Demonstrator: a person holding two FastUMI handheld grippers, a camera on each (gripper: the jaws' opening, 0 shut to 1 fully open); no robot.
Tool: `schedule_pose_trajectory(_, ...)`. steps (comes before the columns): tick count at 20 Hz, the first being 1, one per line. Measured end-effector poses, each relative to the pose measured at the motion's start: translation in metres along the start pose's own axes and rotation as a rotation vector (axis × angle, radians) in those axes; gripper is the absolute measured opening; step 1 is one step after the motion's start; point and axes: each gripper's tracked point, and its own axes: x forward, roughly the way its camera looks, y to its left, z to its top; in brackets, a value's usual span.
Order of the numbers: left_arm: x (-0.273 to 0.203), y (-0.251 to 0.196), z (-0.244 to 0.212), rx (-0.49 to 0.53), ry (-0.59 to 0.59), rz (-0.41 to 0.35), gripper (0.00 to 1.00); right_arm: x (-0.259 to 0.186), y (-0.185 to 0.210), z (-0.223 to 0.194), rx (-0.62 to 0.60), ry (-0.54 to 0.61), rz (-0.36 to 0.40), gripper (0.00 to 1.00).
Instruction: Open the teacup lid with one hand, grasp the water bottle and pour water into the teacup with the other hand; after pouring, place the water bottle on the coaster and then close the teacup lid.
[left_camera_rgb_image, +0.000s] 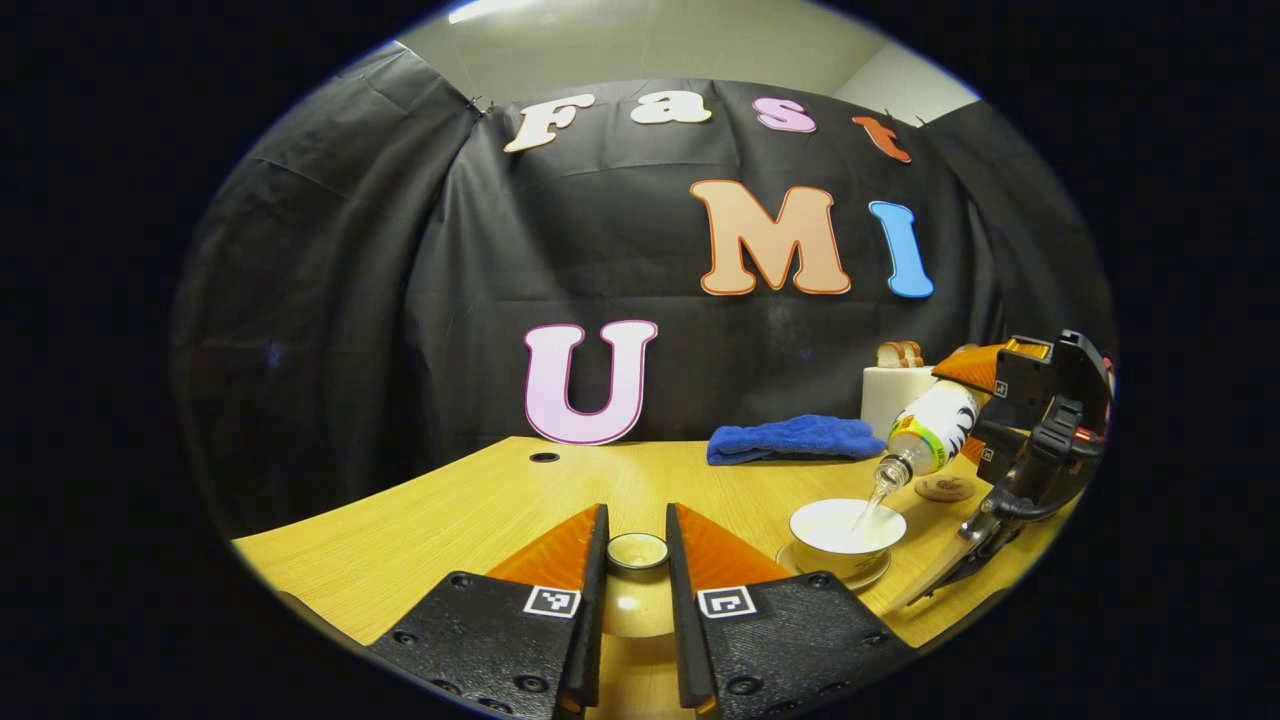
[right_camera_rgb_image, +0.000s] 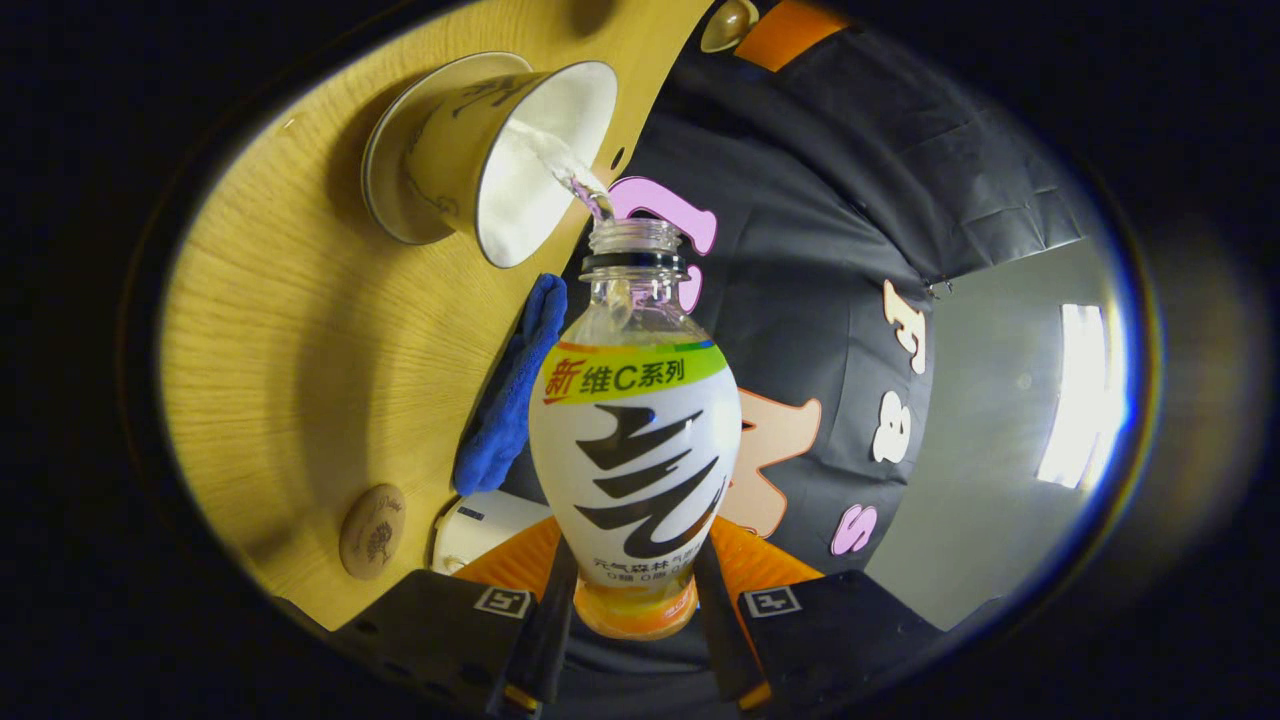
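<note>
Overhead, glossy plastic bottle (right_camera_rgb_image: 634, 440), round porcelain teacup (right_camera_rgb_image: 500, 150)

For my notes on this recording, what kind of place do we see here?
Probably a staged recording booth, not a real kitchen: black cloth wall behind a wooden table, where a bottle is being tipped into a teacup.

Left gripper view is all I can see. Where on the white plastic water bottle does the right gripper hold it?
Observer: At the orange base of the white plastic water bottle; both fingers of the right gripper press it, one on each side.
Operator: Where does the stream land?
Observer: On the inner wall of the white ceramic teacup, not its bottom.
Operator: Any mark on the round wooden coaster?
Observer: The coaster bears a dark engraved plant-like pattern on top.
</note>
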Motion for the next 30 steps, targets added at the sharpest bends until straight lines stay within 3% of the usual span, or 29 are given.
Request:
schedule_pose_trajectory(9, 0.0, 0.001, 0.0, 0.0, -0.001, 0.0, 0.28, 0.003, -0.033, -0.006, -0.101, -0.014, -0.109, 0.63)
schedule_pose_trajectory(17, 0.0, 0.001, 0.0, 0.0, 0.0, 0.0, 0.28, 0.002, -0.037, -0.004, -0.127, -0.027, -0.132, 0.6)
schedule_pose_trajectory(21, 0.0, 0.001, -0.001, 0.001, 0.0, 0.0, 0.28, 0.001, -0.005, -0.008, 0.132, 0.013, 0.052, 0.58)
schedule_pose_trajectory(26, 0.0, 0.001, 0.0, 0.001, 0.0, 0.0, 0.28, -0.008, 0.025, 0.003, 0.402, 0.034, 0.229, 0.61)
schedule_pose_trajectory(29, 0.0, 0.0, -0.001, 0.0, -0.001, 0.0, 0.28, -0.016, 0.048, 0.011, 0.65, 0.062, 0.35, 0.66)
schedule_pose_trajectory(30, 0.0, 0.0, 0.0, 0.0, -0.001, 0.0, 0.28, -0.019, 0.054, 0.014, 0.74, 0.072, 0.39, 0.64)
